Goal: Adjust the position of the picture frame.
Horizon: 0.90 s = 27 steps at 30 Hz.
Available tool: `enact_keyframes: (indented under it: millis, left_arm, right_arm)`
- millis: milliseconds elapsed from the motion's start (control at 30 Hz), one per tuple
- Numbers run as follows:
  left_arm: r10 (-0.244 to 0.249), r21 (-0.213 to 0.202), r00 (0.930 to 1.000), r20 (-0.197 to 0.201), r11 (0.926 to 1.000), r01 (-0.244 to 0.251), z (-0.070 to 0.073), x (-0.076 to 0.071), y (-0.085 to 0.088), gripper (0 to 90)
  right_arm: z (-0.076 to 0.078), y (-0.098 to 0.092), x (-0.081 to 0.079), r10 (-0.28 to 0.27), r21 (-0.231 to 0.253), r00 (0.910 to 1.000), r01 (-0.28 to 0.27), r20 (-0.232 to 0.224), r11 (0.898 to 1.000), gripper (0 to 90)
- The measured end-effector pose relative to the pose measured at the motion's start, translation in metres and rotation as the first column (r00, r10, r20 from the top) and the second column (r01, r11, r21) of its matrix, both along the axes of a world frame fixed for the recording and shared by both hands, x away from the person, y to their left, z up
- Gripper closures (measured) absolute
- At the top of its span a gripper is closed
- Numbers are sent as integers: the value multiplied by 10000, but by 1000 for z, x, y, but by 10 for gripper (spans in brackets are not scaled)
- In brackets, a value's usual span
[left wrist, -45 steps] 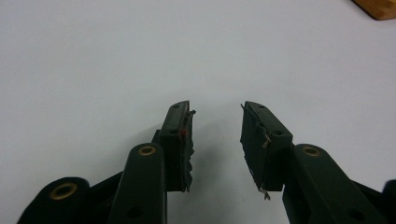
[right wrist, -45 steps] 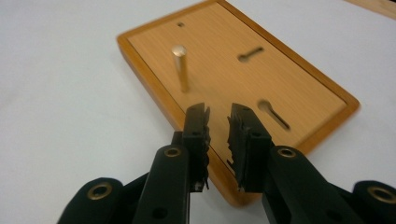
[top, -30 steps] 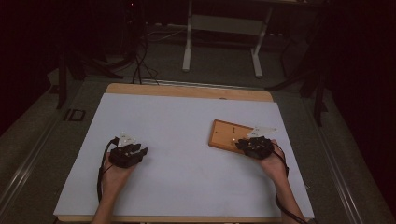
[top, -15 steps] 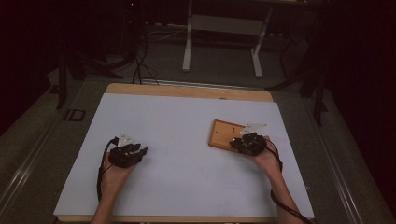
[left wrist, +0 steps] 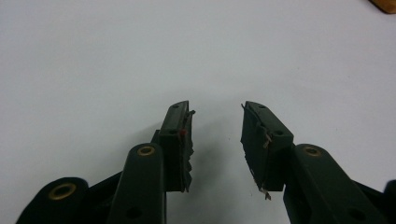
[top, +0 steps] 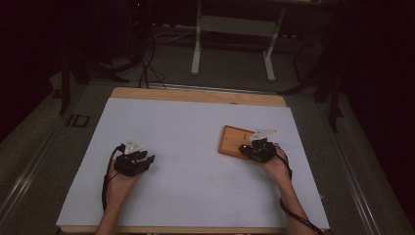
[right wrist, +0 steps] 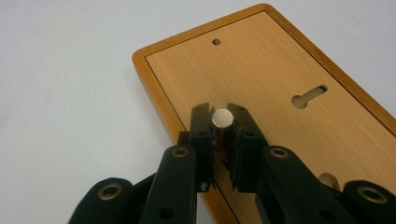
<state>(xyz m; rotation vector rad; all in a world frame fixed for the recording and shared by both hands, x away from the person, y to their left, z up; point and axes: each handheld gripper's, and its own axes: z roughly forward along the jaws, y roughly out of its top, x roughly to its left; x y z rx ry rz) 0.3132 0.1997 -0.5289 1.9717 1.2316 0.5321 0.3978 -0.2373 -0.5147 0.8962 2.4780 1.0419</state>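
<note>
- Two grippers on the table, and the action is at the wooden board (top: 234, 140).
- Right gripper (right wrist: 221, 120) has slid in over the board's near edge since a second ago, its jaws just closing.
- They now clamp a small metal cylinder (right wrist: 222, 117) standing on the board — looks ready to lift.
- Left gripper (left wrist: 215, 122) waits well apart from the board, jaws apart, nothing between them.

High view above the table's (top: 195, 117) near edge facing forward and down, gripper views close over it, sharing the wooden board (top: 234, 141) (right wrist: 261, 84)
</note>
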Motion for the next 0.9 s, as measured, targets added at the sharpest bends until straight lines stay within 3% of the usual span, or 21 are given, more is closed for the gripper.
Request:
enact_keyframes:
  millis: [300, 700, 900]
  left_arm:
    - [2, 18, 10000, 14, 10000, -2, 0, 0, 0, 622]
    - [4, 30, 10000, 32, 10000, -4, 0, 0, 0, 622]
    - [15, 31, 10000, 15, 10000, -15, 0, 1, 0, 622]
  right_arm:
    - [-3, -2, 0, -114, 371, 9999, 110, 91, 9993, 839]
    - [-2, -2, 0, -104, 353, 9999, 100, 116, 9993, 841]
    - [-2, -5, 0, -145, 603, 9997, 134, 172, 9981, 843]
